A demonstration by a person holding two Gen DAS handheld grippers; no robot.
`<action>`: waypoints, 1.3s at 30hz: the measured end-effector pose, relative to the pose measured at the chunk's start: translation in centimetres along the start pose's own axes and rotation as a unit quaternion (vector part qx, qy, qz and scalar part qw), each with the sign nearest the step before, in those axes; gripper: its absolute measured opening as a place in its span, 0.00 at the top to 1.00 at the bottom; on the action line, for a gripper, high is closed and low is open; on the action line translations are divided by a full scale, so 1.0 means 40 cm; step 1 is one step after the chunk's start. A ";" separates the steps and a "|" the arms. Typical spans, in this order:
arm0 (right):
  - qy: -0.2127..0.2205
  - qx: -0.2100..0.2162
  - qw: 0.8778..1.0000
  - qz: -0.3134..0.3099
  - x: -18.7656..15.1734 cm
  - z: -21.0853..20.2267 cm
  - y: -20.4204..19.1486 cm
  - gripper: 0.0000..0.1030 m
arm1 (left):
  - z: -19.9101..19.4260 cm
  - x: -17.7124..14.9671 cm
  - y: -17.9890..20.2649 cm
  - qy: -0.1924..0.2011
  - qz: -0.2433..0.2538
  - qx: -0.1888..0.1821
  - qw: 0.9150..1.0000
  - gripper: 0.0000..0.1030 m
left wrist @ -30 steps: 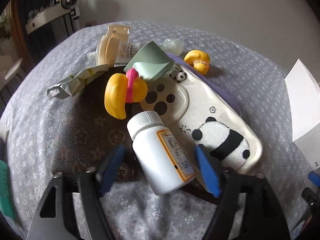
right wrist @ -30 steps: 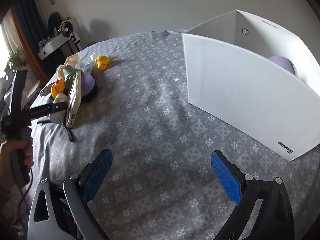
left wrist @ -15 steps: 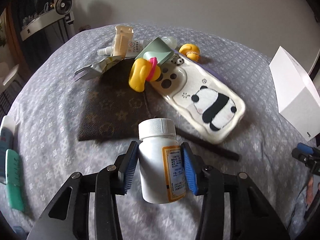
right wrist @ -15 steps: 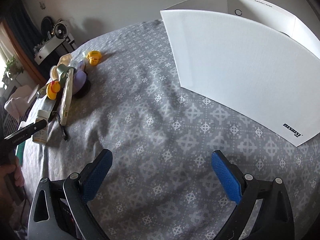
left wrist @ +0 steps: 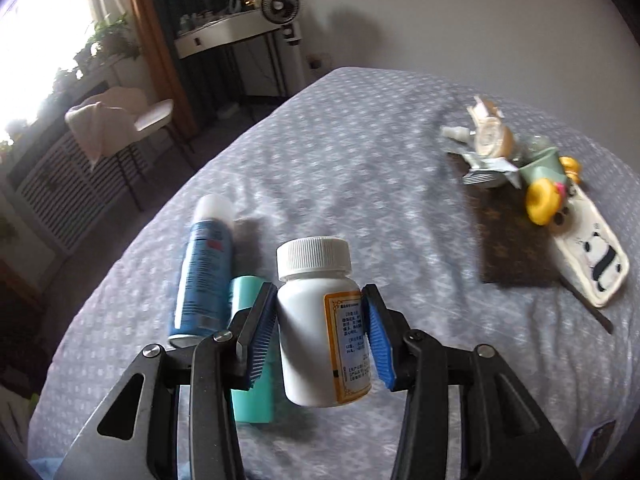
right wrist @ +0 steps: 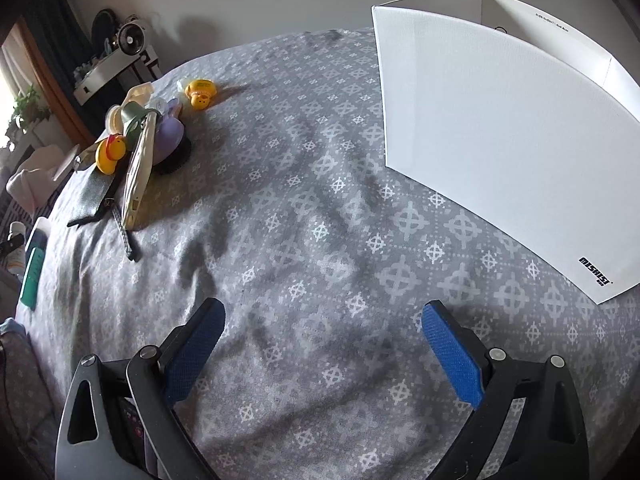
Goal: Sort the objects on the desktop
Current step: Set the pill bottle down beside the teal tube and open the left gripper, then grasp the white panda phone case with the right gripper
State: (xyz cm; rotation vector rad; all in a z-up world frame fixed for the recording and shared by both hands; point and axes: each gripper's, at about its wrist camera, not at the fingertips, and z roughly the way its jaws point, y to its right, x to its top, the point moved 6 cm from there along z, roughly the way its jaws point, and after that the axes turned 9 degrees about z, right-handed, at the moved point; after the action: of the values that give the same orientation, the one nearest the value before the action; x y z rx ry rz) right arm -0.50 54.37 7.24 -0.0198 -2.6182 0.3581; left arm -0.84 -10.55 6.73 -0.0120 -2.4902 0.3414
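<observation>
The left gripper (left wrist: 320, 344) was clamped on a white pill bottle (left wrist: 320, 320), its blue pads (left wrist: 260, 340) pressed to both sides of the body below the ribbed cap; the jaws had just closed in on it within the past second, and the bottle was carried upright, clear of the cloth. Just behind it, at about nine o'clock, a blue spray can (left wrist: 204, 268) lay on the grey patterned tablecloth (left wrist: 360, 160), with a teal tube (left wrist: 248, 360) right beside it, partly hidden by the left finger. Out toward two o'clock sat the cluttered pile: a brown wallet (left wrist: 508, 240), a panda phone case (left wrist: 592, 256) leaning over its edge, a yellow rubber duck (left wrist: 542, 200) and a green cup (left wrist: 540, 168), all touching or overlapping.

The right gripper (right wrist: 324, 352) stood wide, nothing between its pads, hanging over bare cloth. At one o'clock from it rose a white open box (right wrist: 500, 140); the same pile lay well apart at ten o'clock, a second small duck (right wrist: 200, 92) just beyond it.
</observation>
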 end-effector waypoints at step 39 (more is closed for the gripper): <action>-0.140 0.192 0.966 -0.101 0.187 0.299 -0.680 0.78 | 0.036 -0.154 0.346 0.032 0.050 -0.133 0.989 0.00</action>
State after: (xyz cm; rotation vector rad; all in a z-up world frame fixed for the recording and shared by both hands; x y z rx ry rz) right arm -11.39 25.75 7.64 0.4544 -2.7408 0.8409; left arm 2.32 1.93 -1.37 -0.2528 -2.4577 0.0462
